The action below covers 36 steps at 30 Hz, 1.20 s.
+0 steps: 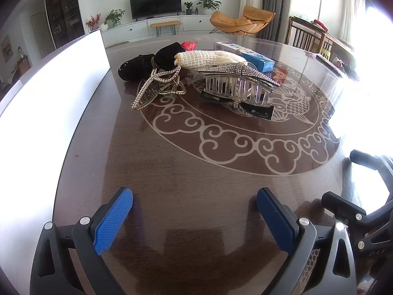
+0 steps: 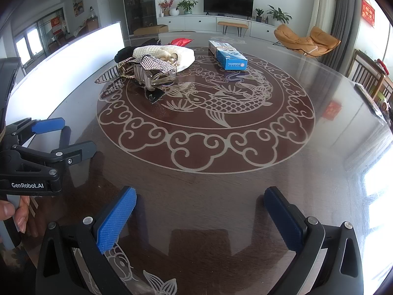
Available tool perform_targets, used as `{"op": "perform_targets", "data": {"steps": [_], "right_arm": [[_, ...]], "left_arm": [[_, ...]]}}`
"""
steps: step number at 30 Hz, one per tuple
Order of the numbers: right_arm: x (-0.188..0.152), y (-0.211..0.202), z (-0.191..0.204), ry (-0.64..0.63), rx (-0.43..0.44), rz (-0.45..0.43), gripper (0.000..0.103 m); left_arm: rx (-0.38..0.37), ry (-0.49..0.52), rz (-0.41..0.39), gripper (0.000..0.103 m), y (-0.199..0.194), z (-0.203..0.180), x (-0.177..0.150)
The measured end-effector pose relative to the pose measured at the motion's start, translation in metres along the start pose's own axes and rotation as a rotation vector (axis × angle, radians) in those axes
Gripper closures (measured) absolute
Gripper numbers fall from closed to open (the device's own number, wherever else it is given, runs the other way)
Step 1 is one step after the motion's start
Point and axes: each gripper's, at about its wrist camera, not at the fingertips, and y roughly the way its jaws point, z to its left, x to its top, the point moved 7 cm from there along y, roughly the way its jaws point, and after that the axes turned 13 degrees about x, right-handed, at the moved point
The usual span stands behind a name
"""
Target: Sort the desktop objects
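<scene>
Left wrist view: the left gripper (image 1: 194,218) hangs low over the bench (image 1: 186,172), fingers wide apart and holding nothing.
Right wrist view: the right gripper (image 2: 200,221) is likewise spread wide and empty, well short of the pile.
Things to sort: a heap across the bench — clear rhinestone claw clip (image 1: 242,83), pearl-trimmed clip (image 1: 157,89), cream knitted piece (image 1: 208,59), black velvet items (image 1: 147,65), with the blue box (image 1: 256,61) just behind.
Step, as I judge it: first reach; nothing is lifted yet.
Doing it well: take the outermost, uncovered clip first and close across its narrow body, so that tangled neighbours are not dragged along.
White board (image 1: 61,78): overexposed; what it is cannot be told.
Hidden: the black card (image 1: 260,111) lies mostly beneath the clear clip; the red item (image 1: 188,45) is largely screened by the heap.
Glare: the bench's right edge washes out.
</scene>
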Motion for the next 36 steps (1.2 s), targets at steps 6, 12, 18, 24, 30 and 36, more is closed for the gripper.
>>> {"op": "perform_targets", "data": {"steps": [6, 12, 18, 24, 30, 36], "right_arm": [[-0.001, 0.000, 0.000, 0.001, -0.004, -0.004, 0.000], [0.001, 0.001, 0.000, 0.001, -0.001, 0.002, 0.000], [0.038, 0.033, 0.010, -0.092, 0.071, 0.052, 0.000], [0.093, 0.082, 0.035, -0.176, 0.134, 0.107, 0.000], [0.129, 0.112, 0.039, -0.133, 0.115, 0.108, 0.000], [0.137, 0.101, 0.036, -0.046, 0.189, 0.037, 0.050]], "left_arm": [[-0.049, 0.074, 0.025, 0.000, 0.008, 0.002, 0.009], [-0.025, 0.030, 0.013, 0.000, 0.009, 0.015, 0.006], [-0.026, 0.029, 0.012, 0.000, 0.009, 0.015, 0.005], [-0.026, 0.029, 0.012, 0.000, 0.009, 0.015, 0.005], [-0.028, 0.027, 0.013, 0.000, 0.010, 0.015, 0.006], [-0.027, 0.026, 0.013, 0.000, 0.010, 0.016, 0.006]]}}
